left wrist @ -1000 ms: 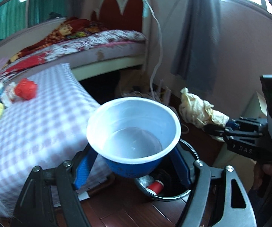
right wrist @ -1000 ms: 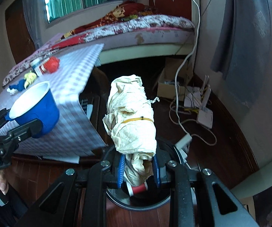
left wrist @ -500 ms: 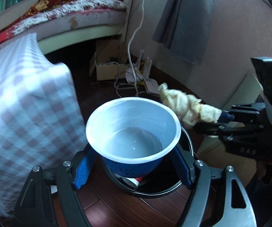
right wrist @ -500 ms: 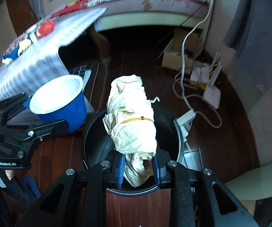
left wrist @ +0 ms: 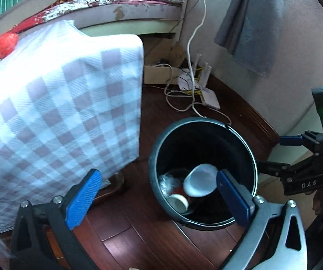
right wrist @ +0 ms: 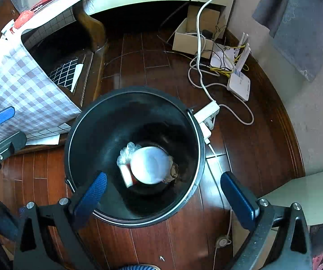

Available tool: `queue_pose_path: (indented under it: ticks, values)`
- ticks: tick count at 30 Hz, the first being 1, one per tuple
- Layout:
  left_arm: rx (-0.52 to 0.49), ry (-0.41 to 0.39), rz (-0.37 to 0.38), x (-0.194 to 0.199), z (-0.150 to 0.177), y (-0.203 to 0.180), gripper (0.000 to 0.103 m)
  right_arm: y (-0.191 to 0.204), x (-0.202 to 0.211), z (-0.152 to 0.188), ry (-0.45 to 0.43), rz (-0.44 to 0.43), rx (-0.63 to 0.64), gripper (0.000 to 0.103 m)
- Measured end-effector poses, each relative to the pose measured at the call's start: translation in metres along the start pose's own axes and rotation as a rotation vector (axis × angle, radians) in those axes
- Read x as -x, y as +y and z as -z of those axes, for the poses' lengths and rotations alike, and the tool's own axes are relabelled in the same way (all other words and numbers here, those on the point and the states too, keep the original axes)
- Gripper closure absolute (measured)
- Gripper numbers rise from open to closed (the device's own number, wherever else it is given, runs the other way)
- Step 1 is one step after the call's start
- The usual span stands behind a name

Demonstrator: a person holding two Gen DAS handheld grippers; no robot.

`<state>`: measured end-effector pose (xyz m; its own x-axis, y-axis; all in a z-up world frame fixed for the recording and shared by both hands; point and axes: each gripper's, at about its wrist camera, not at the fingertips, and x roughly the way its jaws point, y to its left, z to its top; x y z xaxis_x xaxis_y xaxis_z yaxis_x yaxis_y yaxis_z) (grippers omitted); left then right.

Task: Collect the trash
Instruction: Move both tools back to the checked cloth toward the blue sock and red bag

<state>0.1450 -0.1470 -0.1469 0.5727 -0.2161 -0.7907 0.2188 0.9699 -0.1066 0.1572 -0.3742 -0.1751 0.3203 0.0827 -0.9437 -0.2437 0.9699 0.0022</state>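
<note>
A black trash bin (left wrist: 154, 157) stands on the wooden floor; it also shows in the right wrist view (right wrist: 76, 135). Inside it lies the blue-and-white bowl (left wrist: 200, 183), which the right wrist view (right wrist: 150, 165) shows on top of other trash with a red-and-white can (right wrist: 125, 175) beside it. My left gripper (left wrist: 159, 196) is open and empty above the bin's near rim. My right gripper (right wrist: 164, 193) is open and empty above the bin. The crumpled cloth is not clearly visible.
A table with a checked cloth (left wrist: 60, 103) stands left of the bin, with red trash (left wrist: 3, 45) on top. Cables, a router (right wrist: 239, 83) and a cardboard box (right wrist: 193, 38) lie on the floor behind. A bed is at the back.
Both grippers opened over the bin. The bowl dropped from my left gripper and the cloth bundle from my right gripper into the bin.
</note>
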Motion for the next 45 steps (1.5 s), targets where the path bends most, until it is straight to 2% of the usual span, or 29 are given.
queue_pose_path:
  ticks: [12,31,39,45]
  values:
    - [0.001,-0.060,-0.045,0.035,-0.009,0.014,0.001,0.017,0.022,-0.010,-0.082,-0.016,0.005,0.001]
    - [0.084,-0.181,-0.119,0.094,-0.018,0.060,0.001,0.084,0.090,-0.035,-0.276,-0.067,0.050,0.001]
    - [0.146,-0.236,-0.182,0.120,-0.019,0.103,0.001,0.122,0.107,-0.063,-0.335,-0.117,0.093,0.001]
    - [0.222,-0.264,-0.271,0.139,-0.015,0.156,0.001,0.170,0.111,-0.093,-0.361,-0.190,0.146,0.001]
